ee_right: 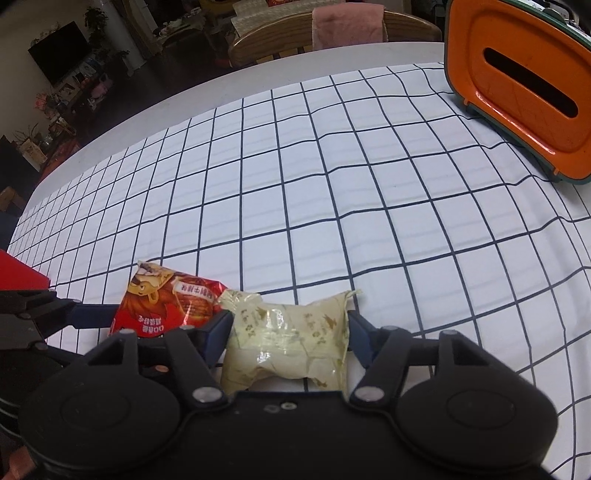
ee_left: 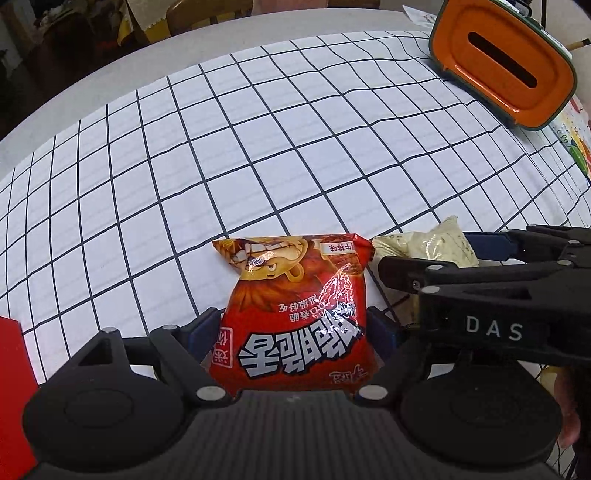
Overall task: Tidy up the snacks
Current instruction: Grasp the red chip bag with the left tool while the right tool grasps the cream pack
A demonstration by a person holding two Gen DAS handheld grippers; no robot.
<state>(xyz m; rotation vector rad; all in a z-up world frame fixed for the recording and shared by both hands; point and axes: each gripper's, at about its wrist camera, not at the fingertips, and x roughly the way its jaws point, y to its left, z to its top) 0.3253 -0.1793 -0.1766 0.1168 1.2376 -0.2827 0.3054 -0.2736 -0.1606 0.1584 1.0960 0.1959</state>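
Observation:
My left gripper (ee_left: pixel 295 325) is shut on a red snack bag (ee_left: pixel 295 314) with white lettering, held between its blue pads above the checked tablecloth (ee_left: pixel 258 147). My right gripper (ee_right: pixel 288 332) is shut on a pale yellow snack packet (ee_right: pixel 288 343). The two grippers are side by side. The yellow packet also shows in the left wrist view (ee_left: pixel 432 245), just right of the red bag. The red bag also shows in the right wrist view (ee_right: pixel 166 302), just left of the yellow packet.
An orange basket with a green rim (ee_left: pixel 506 62) lies tipped at the far right of the table; it also shows in the right wrist view (ee_right: pixel 524 88). A red box (ee_left: pixel 11 387) sits at the near left edge. A chair (ee_right: pixel 332 33) stands beyond the table.

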